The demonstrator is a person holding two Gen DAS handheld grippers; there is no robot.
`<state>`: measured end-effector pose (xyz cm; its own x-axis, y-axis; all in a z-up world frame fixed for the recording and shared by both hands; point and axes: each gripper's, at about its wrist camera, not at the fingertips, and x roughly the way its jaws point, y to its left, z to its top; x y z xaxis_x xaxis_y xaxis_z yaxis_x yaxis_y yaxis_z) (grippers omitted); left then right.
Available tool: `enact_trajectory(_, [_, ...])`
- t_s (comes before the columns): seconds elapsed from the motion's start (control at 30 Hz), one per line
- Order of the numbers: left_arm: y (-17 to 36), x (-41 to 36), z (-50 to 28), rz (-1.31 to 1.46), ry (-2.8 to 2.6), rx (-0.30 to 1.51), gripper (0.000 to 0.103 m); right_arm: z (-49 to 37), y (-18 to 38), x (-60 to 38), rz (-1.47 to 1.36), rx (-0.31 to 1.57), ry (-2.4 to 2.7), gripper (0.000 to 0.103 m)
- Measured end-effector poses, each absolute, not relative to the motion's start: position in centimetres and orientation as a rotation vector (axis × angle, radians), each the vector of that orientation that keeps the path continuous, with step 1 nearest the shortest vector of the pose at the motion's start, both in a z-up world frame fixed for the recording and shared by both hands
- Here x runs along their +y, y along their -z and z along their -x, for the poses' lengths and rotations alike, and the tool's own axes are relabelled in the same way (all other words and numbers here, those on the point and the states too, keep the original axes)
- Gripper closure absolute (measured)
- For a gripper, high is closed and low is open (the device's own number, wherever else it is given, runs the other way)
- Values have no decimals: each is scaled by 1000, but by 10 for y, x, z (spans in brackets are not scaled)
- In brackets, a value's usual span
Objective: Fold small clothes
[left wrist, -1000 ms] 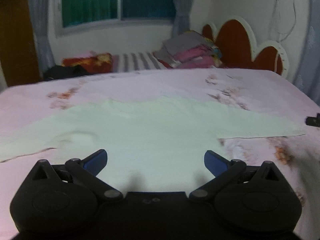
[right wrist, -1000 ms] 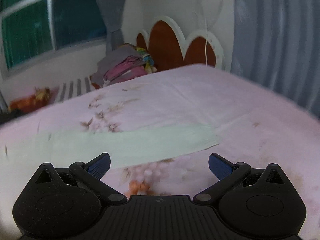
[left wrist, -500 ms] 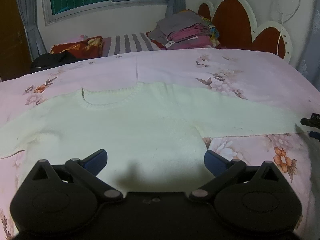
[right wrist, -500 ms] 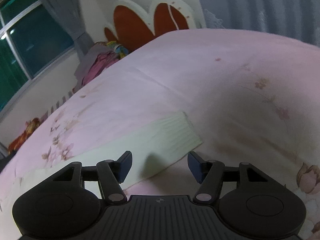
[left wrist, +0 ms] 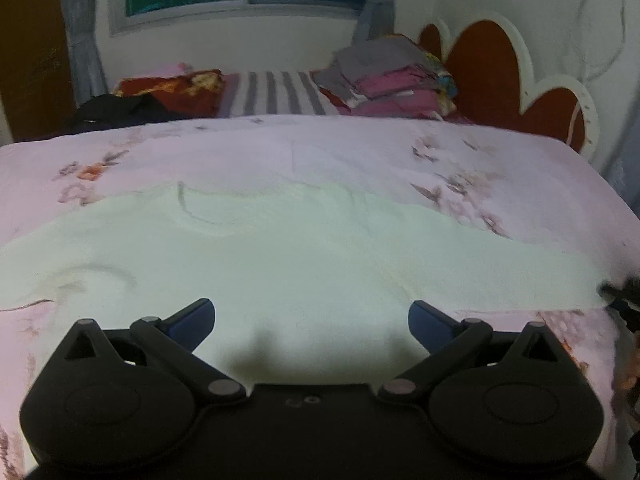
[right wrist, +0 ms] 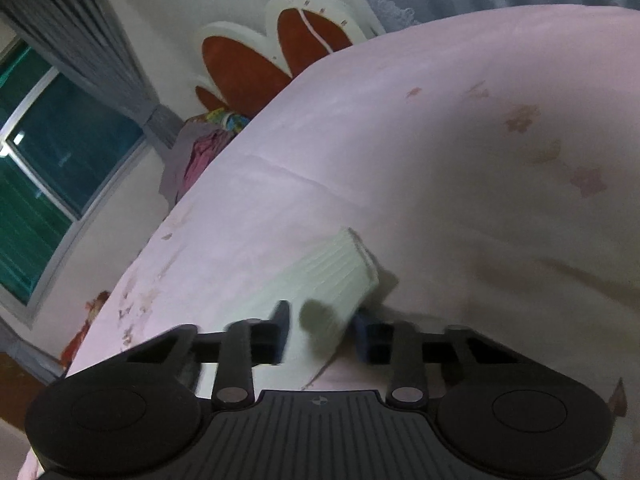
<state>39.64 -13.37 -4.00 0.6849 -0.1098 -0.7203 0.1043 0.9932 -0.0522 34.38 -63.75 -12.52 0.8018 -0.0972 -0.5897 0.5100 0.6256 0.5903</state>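
Lying flat on the pink floral bedspread (left wrist: pixel 360 148), a pale cream knitted sweater (left wrist: pixel 304 248) spreads directly ahead of the left gripper (left wrist: pixel 311 317), neckline on the far side, sleeves running out to either side. Left gripper: blue pads (left wrist: pixel 192 318) stand wide apart above the sweater's near hem, with nothing between them and no contact evident. Right gripper (right wrist: pixel 320 330): rolled to one side and angled down over the ribbed sleeve cuff (right wrist: pixel 340 270), which lies just ahead of and between its fingers. The frame shows a gap between the pads with cuff fabric in it; the jaws are closing, at their narrowest setting. Whether the pads actually pinch the fabric cannot be told through the blur. Beyond the bedspread: a stack of folded clothes (left wrist: pixel 392 80) beside a red scalloped headboard (left wrist: pixel 492 64).
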Motion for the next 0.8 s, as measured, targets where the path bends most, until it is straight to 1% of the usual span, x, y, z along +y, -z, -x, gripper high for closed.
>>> enact_trajectory(0.03, [39,-130,-397,5,103,806,0,-346,125,-636,-815,570,363,101])
enact_trajectory(0.1, [39,-120,-399,-9,59,808,0,-343,118,-632,-762,550,381,101])
enact_trajectory(0.17, [43,-108,-404,-35,18,834,0,-350,119,-628,-706,613,428,101])
enact_trajectory(0.23, [48,-99,-409,-80,-20,869,0,-352,115,-627,-711,629,441,101])
enact_trajectory(0.33, [54,-83,-408,-152,-82,877,1,-357,96,-611,-681,589,385,101])
enact_trajectory(0.4, [55,-67,-405,-134,-88,880,1,-363,84,-593,-644,594,336,101])
enact_trajectory(0.6, [62,-16,-400,-29,-123,873,2,-399,52,-490,-531,607,104,101])
enact_trajectory(0.8, [69,39,-396,26,-110,863,1,-432,47,-345,-386,660,-106,101])
